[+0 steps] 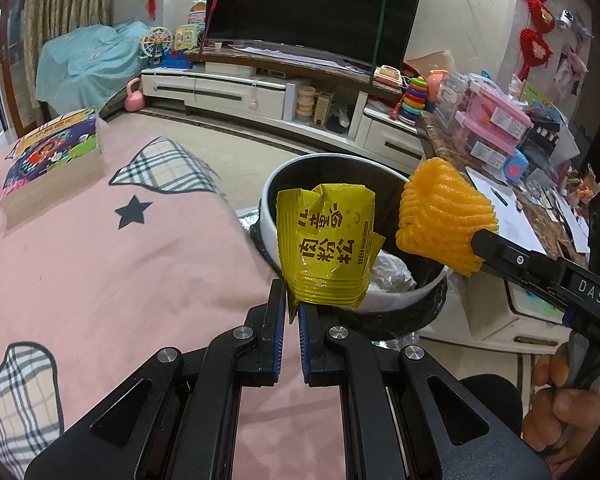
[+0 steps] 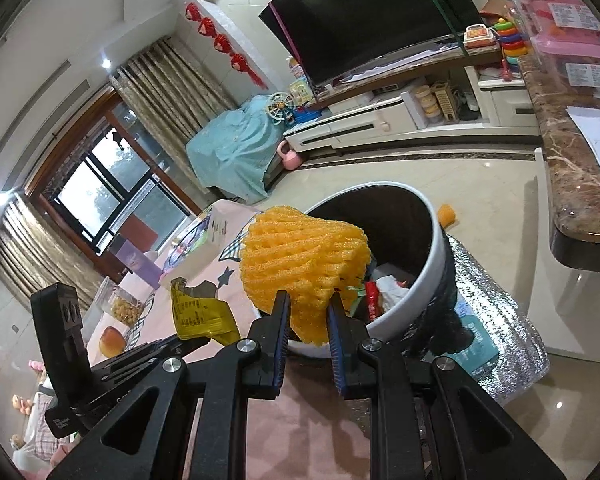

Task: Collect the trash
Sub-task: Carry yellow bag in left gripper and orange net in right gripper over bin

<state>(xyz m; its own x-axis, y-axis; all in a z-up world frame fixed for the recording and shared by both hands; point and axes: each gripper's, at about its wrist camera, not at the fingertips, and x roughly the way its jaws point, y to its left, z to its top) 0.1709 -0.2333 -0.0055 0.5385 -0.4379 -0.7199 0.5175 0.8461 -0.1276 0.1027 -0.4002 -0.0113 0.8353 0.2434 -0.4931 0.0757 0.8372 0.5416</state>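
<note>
Left gripper [image 1: 291, 312] on wrapper [image 1: 327, 242]

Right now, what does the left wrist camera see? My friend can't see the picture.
The left gripper pinches a crumpled yellow snack wrapper at the near rim of a white trash bin. Beside it, the right gripper holds an orange foam fruit net over the bin. A pink blanket lies underneath on the left.

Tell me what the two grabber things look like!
Each tool, left and right, is black with two flat fingers lined in blue pads. Angled black arms link them with round silver bolts. The right tool's side says "DAS" in white. A bare hand grips its handle. No cables show.
</note>
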